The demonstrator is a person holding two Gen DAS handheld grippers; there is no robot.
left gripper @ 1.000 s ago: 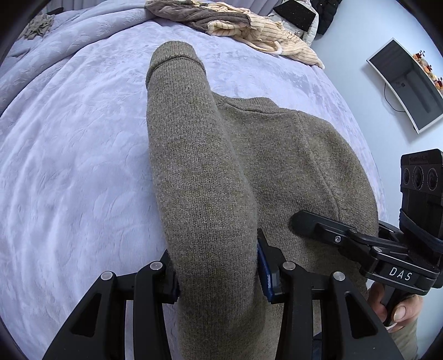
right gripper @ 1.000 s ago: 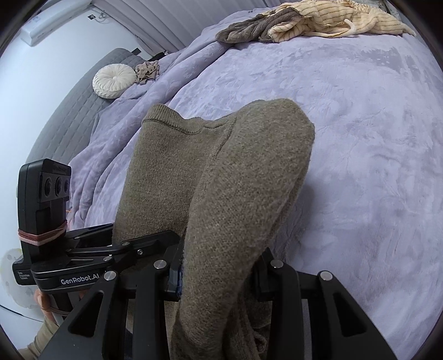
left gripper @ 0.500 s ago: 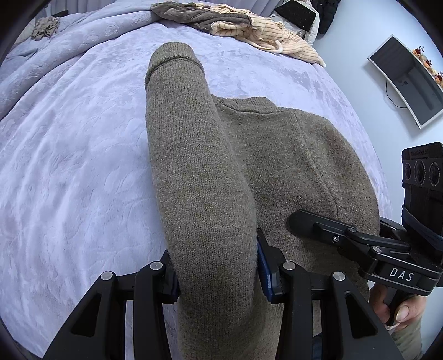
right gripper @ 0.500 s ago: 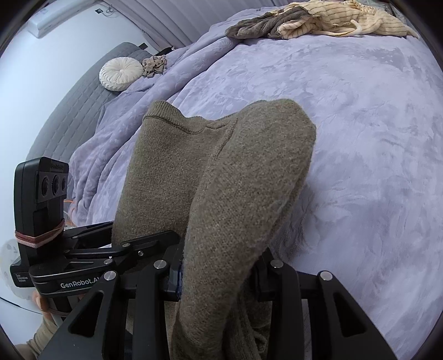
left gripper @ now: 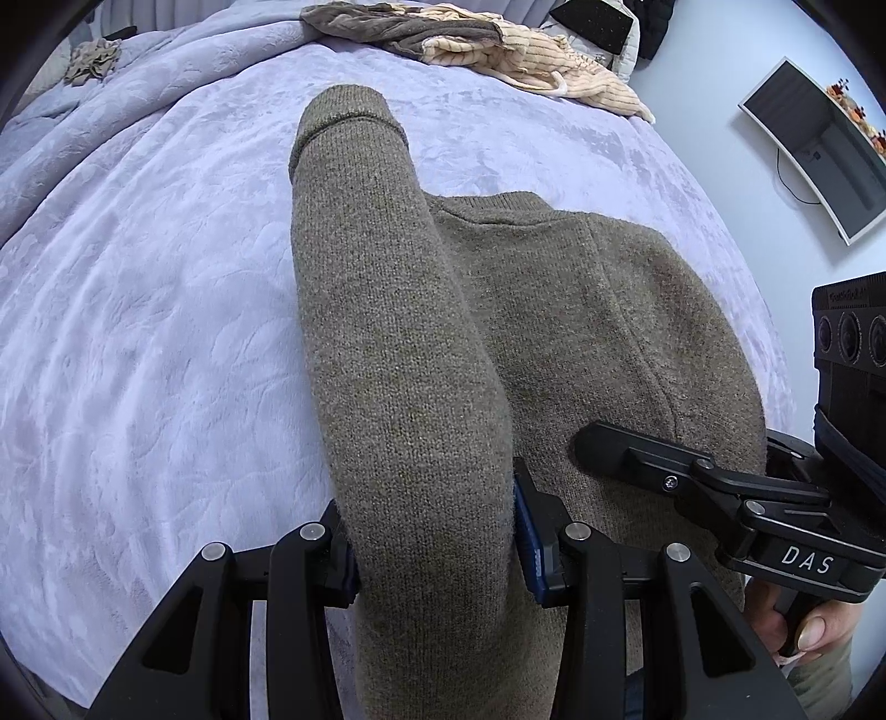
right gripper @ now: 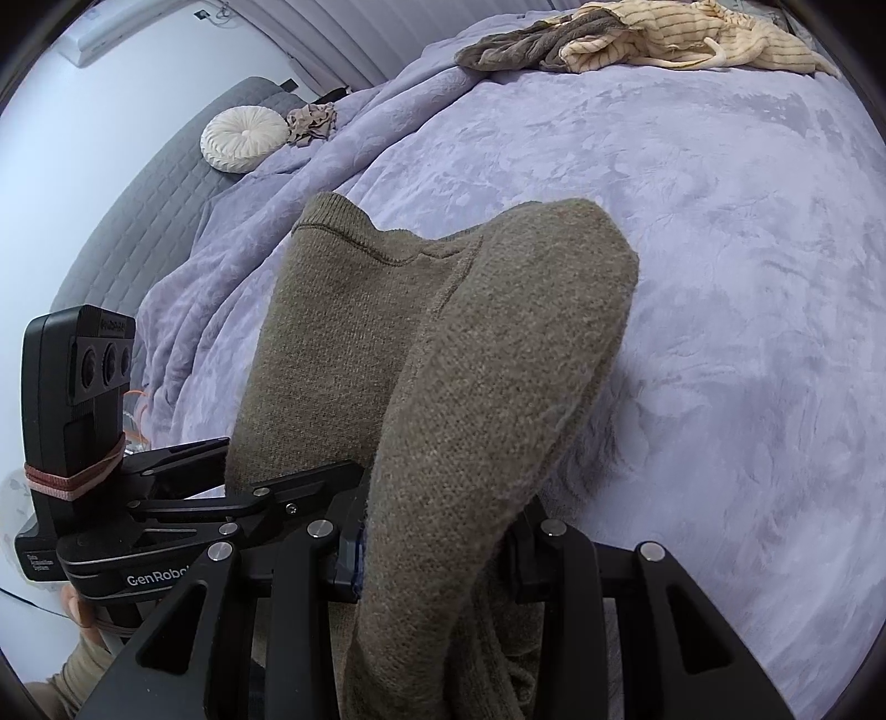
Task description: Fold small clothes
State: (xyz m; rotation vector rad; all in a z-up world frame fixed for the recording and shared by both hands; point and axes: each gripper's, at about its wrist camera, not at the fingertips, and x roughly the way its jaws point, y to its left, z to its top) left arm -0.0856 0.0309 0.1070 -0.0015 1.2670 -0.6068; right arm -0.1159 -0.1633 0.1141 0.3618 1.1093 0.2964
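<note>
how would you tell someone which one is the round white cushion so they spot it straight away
Start at the wide lilac plush blanket over the bed and follow its rumpled edge to the grey quilted headboard. The round white pleated cushion rests there, beside a small crumpled beige cloth. It is the only disc-shaped thing, with folds running to a centre button.

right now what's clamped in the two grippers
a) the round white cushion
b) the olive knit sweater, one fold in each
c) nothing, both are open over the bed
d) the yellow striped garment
b: the left gripper and the right gripper each pinch a fold of the olive knit sweater; the yellow striped garment lies far off on the bed.
</note>
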